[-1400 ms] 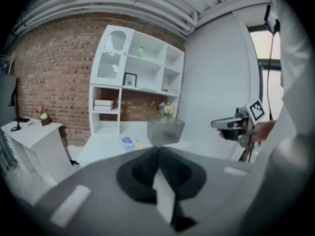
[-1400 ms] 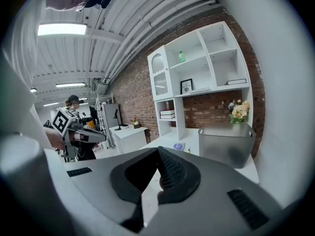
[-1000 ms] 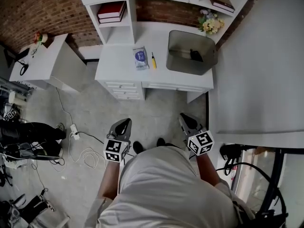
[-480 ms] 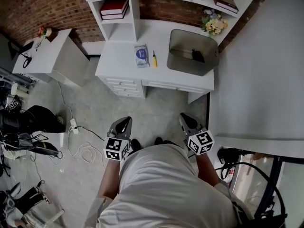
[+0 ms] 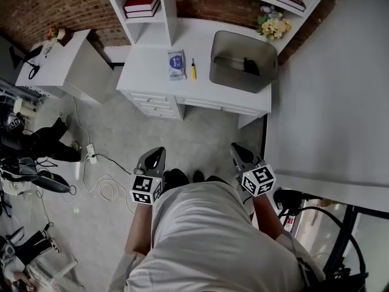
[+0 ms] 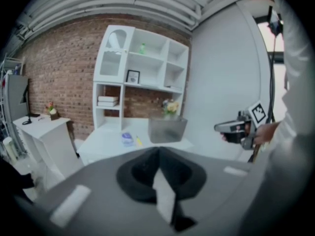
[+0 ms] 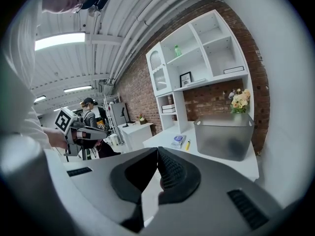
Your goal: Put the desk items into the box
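Task barely started, by the look of it. One small dark item (image 5: 248, 66) already sits inside the translucent grey plastic box (image 5: 234, 83); it's too small to say what it is.

Left to do:
- the flat blue-and-white packet (image 5: 176, 64)
- the short yellow stick-shaped item (image 5: 193, 69), maybe a pen or a lighter, can't tell

Both lie on the white desk with drawers (image 5: 143, 78), side by side, near the box's left wall but not touching it.

The packet lies flat with its label up and looks soft and wrapped, so I'd judge it an easy pinch. The yellow item lies just beside the packet's right edge, its long axis pointing away from you. It is thin and probably slips or rolls.

The box stands upright at the desk's right end with its top open and its corners rounded. Its walls are cloudy, so the contents show only as a dark shape.

You stand on the floor well apart from the desk, with neither gripper near anything.
- **Your left gripper** (image 5: 159, 152): jaws closed tight together, nothing between them.
- **Your right gripper** (image 5: 236, 146): the same, jaws pressed together, empty.

Both point toward the desk, tipped a little downward. You'll need to step in and open a jaw before any pick.

The red books (image 5: 141, 3) and the yellow flowers (image 5: 272, 26) are on the shelf unit, so I'd guess they are not part of the job.
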The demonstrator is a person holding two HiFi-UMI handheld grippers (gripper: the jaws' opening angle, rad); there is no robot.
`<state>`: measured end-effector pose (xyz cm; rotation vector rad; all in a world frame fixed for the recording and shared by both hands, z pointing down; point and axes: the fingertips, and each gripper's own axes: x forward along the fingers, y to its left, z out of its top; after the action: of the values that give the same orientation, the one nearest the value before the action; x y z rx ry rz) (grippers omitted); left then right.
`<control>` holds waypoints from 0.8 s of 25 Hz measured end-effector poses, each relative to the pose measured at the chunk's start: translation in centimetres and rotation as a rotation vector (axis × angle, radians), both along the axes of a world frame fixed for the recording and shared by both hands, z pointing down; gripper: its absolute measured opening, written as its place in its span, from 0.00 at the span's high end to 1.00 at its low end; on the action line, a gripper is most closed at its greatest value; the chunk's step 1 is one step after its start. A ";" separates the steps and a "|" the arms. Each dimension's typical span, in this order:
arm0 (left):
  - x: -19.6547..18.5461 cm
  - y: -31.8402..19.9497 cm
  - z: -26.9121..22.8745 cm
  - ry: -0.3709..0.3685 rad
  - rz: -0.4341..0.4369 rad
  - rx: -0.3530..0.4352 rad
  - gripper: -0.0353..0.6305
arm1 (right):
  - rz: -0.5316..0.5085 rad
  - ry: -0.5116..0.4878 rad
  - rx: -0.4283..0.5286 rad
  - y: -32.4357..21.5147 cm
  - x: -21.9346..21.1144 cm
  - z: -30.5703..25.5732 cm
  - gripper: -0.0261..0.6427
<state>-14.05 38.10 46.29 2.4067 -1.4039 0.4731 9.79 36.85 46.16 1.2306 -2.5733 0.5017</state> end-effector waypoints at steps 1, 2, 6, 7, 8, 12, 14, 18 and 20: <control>0.1 0.0 0.2 0.001 -0.003 -0.003 0.94 | 0.001 -0.001 -0.003 0.0 0.2 0.1 0.96; 0.1 0.0 0.3 0.001 -0.005 -0.007 0.94 | 0.002 -0.002 -0.005 -0.1 0.4 0.2 0.96; 0.0 -0.8 0.5 0.001 -0.011 -0.015 0.94 | -0.002 -0.003 -0.012 -0.8 0.2 0.3 0.96; -0.1 -1.2 0.6 0.003 -0.011 -0.016 0.94 | -0.005 -0.001 -0.015 -1.0 0.1 0.4 0.96; -0.3 -1.6 0.7 0.005 -0.011 -0.017 0.94 | -0.007 0.003 -0.018 -1.2 -0.1 0.5 0.96; -0.7 -4.0 1.1 0.008 0.003 -0.018 0.94 | 0.002 0.009 -0.024 -2.9 -0.4 0.8 0.96; -1.0 -5.6 1.3 -0.001 0.018 -0.015 0.94 | 0.020 0.010 -0.024 -4.2 -0.4 1.0 0.96; -1.9 -9.6 1.6 -0.007 0.042 -0.018 0.94 | 0.055 0.020 -0.024 -7.7 -1.2 1.5 0.96; -2.6 -11.9 1.6 -0.005 0.053 -0.018 0.94 | 0.060 0.008 -0.019 -9.6 -2.1 1.3 0.96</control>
<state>-16.70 26.19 47.91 2.4352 -1.3344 0.5038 7.67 27.25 47.47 1.3042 -2.5256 0.5314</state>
